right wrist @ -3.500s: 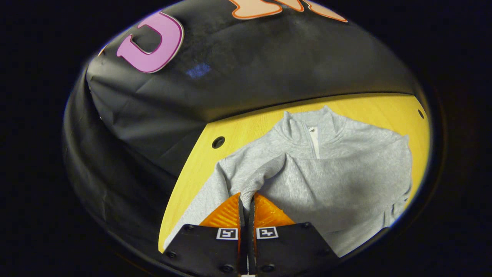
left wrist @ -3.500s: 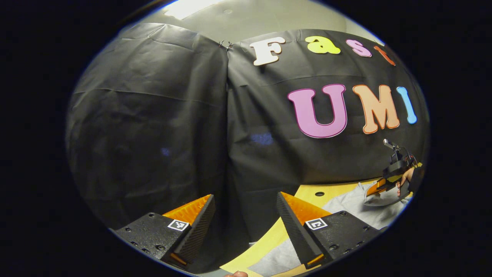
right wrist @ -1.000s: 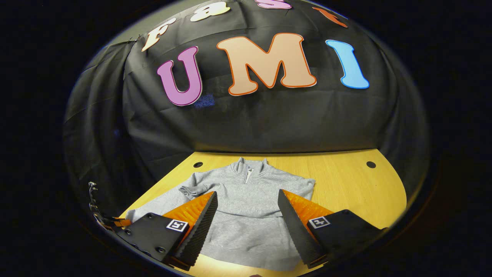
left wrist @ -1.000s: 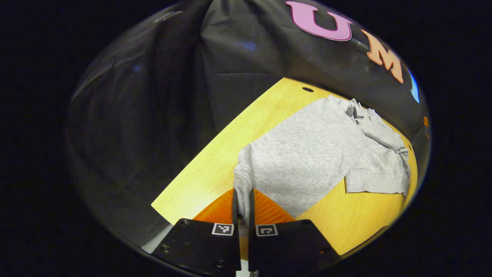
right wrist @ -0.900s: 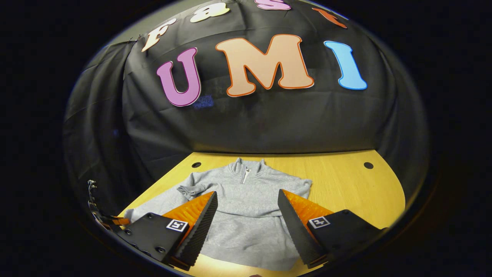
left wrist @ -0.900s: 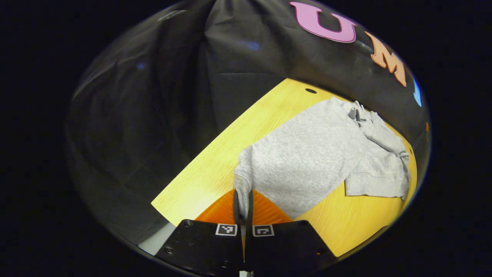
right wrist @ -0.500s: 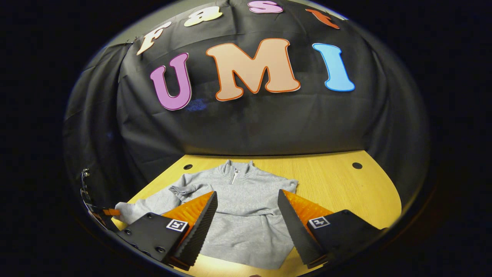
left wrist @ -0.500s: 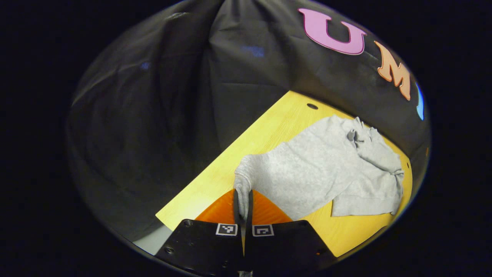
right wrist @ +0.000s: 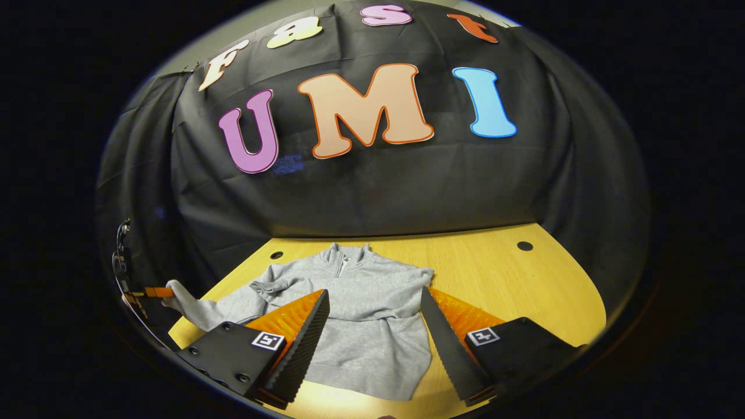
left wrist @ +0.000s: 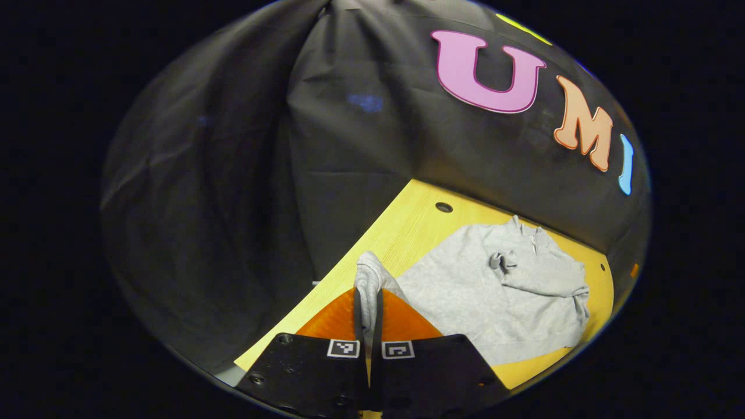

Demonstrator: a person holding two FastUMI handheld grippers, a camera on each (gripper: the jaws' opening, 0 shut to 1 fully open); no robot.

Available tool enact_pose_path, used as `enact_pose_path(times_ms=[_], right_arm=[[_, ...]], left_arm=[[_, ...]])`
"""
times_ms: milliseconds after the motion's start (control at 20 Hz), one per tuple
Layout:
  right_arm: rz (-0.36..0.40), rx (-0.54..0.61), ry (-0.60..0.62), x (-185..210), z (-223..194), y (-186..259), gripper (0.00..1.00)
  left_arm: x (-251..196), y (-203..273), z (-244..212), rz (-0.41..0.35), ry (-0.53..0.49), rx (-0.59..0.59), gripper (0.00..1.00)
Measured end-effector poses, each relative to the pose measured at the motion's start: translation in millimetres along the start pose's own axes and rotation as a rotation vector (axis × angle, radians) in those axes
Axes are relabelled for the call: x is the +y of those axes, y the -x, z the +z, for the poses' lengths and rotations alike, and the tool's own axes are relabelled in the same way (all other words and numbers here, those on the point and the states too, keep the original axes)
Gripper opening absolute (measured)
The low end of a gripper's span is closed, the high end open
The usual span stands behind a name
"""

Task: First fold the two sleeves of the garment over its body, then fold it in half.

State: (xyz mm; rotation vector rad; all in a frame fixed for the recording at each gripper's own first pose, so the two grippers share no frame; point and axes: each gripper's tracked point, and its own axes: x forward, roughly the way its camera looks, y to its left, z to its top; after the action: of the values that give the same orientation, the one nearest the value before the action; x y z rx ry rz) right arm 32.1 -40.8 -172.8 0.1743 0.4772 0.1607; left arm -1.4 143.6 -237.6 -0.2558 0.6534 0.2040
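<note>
A grey zip-neck sweatshirt lies flat on the yellow wooden table, collar toward the wall. One sleeve's cuff rests folded on the chest. My left gripper is shut on the other sleeve's cuff and holds it up off the table near the left edge. In the right gripper view that gripper shows at the far left with the sleeve stretched out to it. My right gripper hovers open above the sweatshirt's lower body, touching nothing.
Round holes sit in the table near the back edge. Bare wood lies to the right of the sweatshirt. The black cloth wall hangs close behind the table and round its left side.
My left gripper shut on the sleeve cuff, then rose and drew back, lifting the sleeve off the table. My right gripper let go of the other sleeve earlier and stays open.
</note>
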Motion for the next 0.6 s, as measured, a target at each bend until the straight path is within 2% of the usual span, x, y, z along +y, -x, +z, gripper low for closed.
enact_pose_path(times_ms=[600], right_arm=[[-0.093,-0.018,-0.057,-61.5,-8.2,40.3,0.98]], left_arm=[[-123.2,-22.3,94.8,-0.175,-0.130,-0.136,0.00]])
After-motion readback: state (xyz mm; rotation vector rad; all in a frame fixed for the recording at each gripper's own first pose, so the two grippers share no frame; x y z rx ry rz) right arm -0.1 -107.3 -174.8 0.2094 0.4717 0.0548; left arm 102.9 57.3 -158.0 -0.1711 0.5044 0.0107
